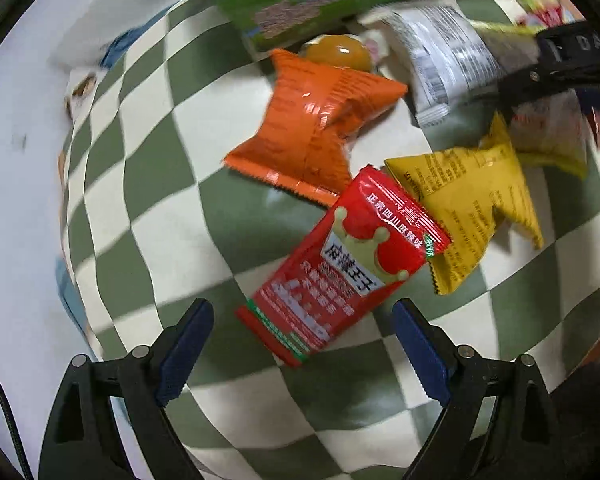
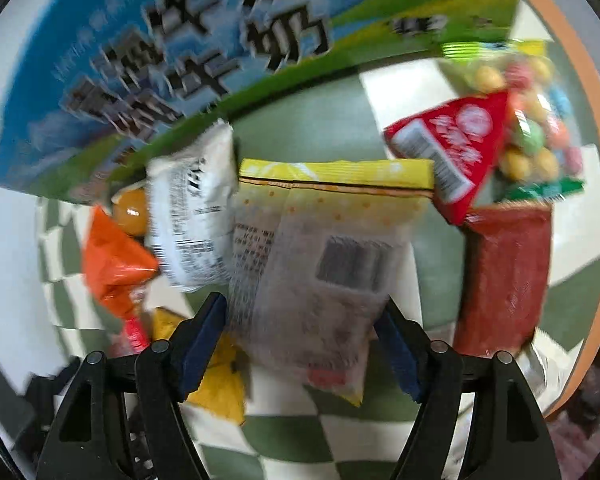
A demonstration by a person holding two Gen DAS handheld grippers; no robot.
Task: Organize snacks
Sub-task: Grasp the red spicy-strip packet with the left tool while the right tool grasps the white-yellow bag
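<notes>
Snack packets lie on a green-and-cream checked cloth (image 1: 172, 208). In the left wrist view my left gripper (image 1: 302, 344) is open, its blue pads either side of the near end of a red packet with a crown figure (image 1: 340, 264). An orange packet (image 1: 320, 124), a yellow packet (image 1: 472, 216) and a white packet (image 1: 444, 60) lie beyond. In the right wrist view my right gripper (image 2: 300, 344) stands with its pads around a pale packet with a yellow top (image 2: 320, 248); blur hides whether they touch it. The right gripper also shows in the left wrist view (image 1: 556, 68).
A large blue-and-green milk carton box (image 2: 172, 64) stands at the back. A round yellow jelly cup (image 1: 340, 54) sits by it. A red triangular packet (image 2: 456, 148), a bag of coloured candy balls (image 2: 532, 128) and a dark red packet (image 2: 504, 272) lie at the right.
</notes>
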